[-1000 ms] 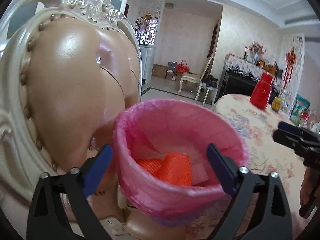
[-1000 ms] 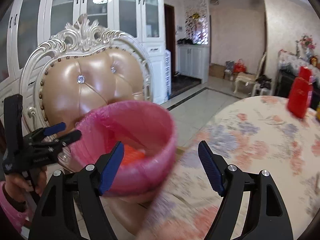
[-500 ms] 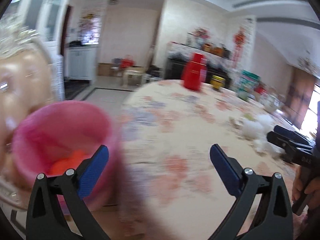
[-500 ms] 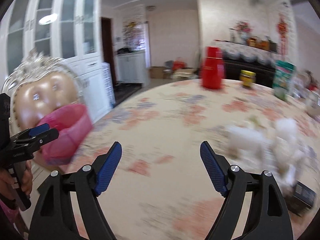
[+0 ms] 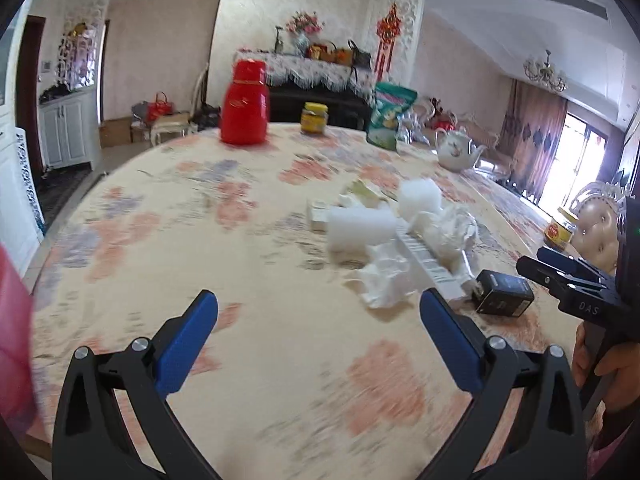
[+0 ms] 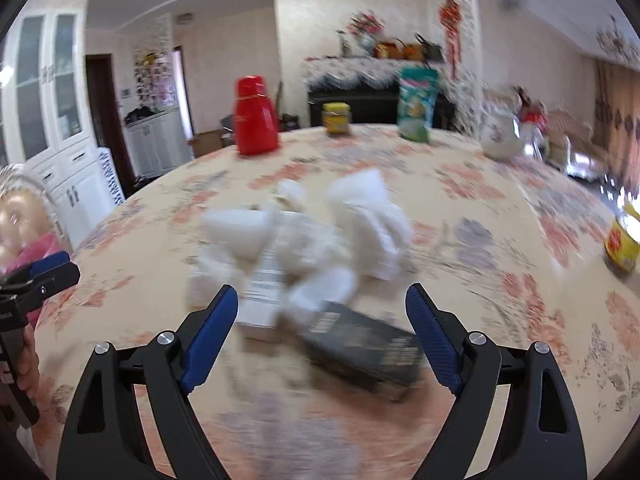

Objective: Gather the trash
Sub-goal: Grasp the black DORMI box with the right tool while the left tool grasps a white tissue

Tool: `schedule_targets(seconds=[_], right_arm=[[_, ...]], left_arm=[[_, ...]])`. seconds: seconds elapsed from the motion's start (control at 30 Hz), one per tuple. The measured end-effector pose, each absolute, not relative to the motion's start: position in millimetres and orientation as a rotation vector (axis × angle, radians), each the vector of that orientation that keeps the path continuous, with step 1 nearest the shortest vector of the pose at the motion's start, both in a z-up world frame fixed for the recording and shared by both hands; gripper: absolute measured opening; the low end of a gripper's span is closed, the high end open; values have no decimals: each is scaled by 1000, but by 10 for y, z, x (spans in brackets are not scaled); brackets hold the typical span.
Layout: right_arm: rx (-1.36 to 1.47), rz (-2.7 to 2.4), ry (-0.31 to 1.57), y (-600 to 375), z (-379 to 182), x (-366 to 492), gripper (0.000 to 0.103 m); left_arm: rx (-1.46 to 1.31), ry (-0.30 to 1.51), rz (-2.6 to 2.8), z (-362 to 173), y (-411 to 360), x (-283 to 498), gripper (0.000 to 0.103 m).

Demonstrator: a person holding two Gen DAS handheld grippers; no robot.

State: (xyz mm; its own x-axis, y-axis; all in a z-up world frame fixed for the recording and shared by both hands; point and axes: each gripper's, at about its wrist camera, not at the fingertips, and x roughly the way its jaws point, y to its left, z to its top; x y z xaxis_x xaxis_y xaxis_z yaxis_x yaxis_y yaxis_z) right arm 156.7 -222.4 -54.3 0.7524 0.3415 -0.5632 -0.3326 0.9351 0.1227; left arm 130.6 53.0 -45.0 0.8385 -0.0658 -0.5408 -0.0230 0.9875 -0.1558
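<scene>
A heap of trash lies on the floral table: white foam blocks (image 5: pixel 356 232), crumpled white paper (image 5: pixel 386 276), a long white carton (image 5: pixel 430 264) and a black box (image 5: pixel 502 298). In the right wrist view the black box (image 6: pixel 360 344) lies just ahead of my open, empty right gripper (image 6: pixel 322 320), with the foam and paper (image 6: pixel 352 216) behind it. My left gripper (image 5: pixel 318 324) is open and empty over bare tablecloth, left of the heap. The pink trash bin (image 5: pixel 12 344) shows only as an edge at far left.
On the far side of the table (image 5: pixel 200 240) stand a red thermos (image 5: pixel 245 103), a yellow jar (image 5: pixel 314 117), a green bag (image 5: pixel 390 120) and a white teapot (image 5: pixel 456 150). Another yellow jar (image 6: pixel 622 240) stands at the right edge. A padded chair (image 6: pixel 20 216) stands at left.
Both grippers have swung right, away from the pink bin and chair, to face the table and the trash heap. Both stay open and empty.
</scene>
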Motion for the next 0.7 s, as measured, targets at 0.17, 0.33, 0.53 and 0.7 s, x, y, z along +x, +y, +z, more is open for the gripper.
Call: schedule_targets(seconds=[0.17,0.33,0.53,0.7], right_arm=[[64,348,701,-2455,-706,1851,82],[105,419,772,-2449,-857,1995,83],[47,486,868,-2298,-972,1855,82],[33,505,855,-2258,-922,1562,55]], left_arm=[[-107,595,-14,-511,216,1640,98],[-60,606,8,-591,43,1831,98],[-60,628,6,-661,45,1810,98],[-78,634,-3,-680,123,1778,98]])
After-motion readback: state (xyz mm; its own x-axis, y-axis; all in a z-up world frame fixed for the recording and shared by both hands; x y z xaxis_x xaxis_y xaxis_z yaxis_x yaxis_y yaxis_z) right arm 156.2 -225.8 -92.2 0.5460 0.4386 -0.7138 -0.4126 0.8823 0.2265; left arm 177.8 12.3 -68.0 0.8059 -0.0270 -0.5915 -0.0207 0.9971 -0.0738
